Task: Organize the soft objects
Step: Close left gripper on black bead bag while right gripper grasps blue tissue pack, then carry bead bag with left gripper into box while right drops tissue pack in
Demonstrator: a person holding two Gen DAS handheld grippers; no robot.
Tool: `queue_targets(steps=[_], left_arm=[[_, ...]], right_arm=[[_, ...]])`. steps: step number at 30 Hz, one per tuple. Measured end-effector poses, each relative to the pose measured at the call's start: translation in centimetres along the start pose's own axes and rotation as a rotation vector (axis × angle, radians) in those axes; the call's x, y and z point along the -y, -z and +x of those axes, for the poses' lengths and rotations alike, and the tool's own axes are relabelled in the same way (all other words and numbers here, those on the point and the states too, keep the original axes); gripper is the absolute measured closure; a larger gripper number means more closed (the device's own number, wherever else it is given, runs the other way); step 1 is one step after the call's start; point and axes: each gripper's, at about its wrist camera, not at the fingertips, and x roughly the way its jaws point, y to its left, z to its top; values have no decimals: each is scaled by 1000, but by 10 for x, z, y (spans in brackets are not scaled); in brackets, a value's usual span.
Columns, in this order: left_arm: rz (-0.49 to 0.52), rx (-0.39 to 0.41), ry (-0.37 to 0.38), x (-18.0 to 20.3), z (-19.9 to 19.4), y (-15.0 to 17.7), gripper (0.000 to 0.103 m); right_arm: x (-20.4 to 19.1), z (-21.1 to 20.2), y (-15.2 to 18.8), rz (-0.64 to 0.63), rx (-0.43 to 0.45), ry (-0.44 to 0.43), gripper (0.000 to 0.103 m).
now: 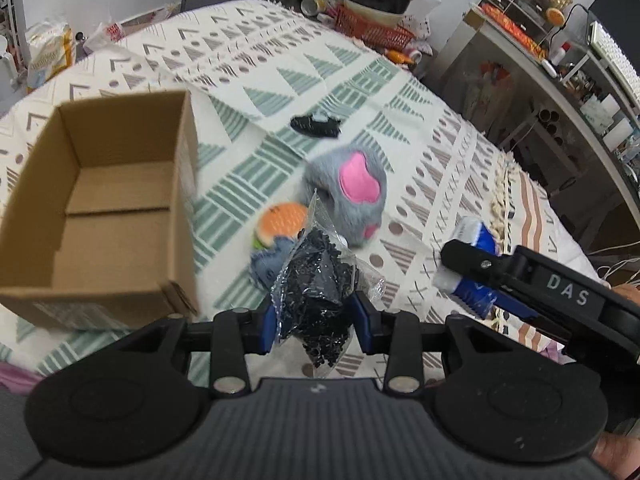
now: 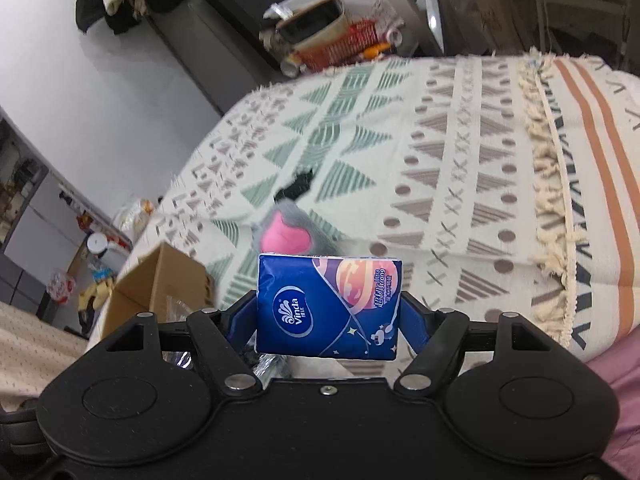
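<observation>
left gripper (image 1: 315, 312) clamped on clear bag of black pieces (image 1: 316, 280), near-right of empty cardboard box (image 1: 108, 208) | right gripper (image 2: 327, 320) clamped on blue tissue pack (image 2: 328, 306), above patterned bedspread (image 2: 440, 140) | grey plush (image 1: 348, 192) farther, mid-bed
</observation>
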Motion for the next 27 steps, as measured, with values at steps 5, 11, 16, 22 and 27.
queue_targets(steps=[5, 11, 16, 22, 27], left_arm=[[-18, 19, -6, -20, -13, -19, 65], [-56, 37, -14, -44, -20, -37, 65], [-80, 59, -26, -64, -25, -52, 65], [-125, 71, -51, -91, -23, -68, 65], [-158, 76, -84, -114, -19, -81, 65]], right_arm=[[-18, -6, -9, 1, 38, -18, 32], [-38, -5, -15, 0, 64, -35, 32], [-60, 0, -17, -19, 79, -80, 32], [-86, 15, -20, -36, 78, -129, 32], [-107, 30, -21, -51, 54, -155, 32]])
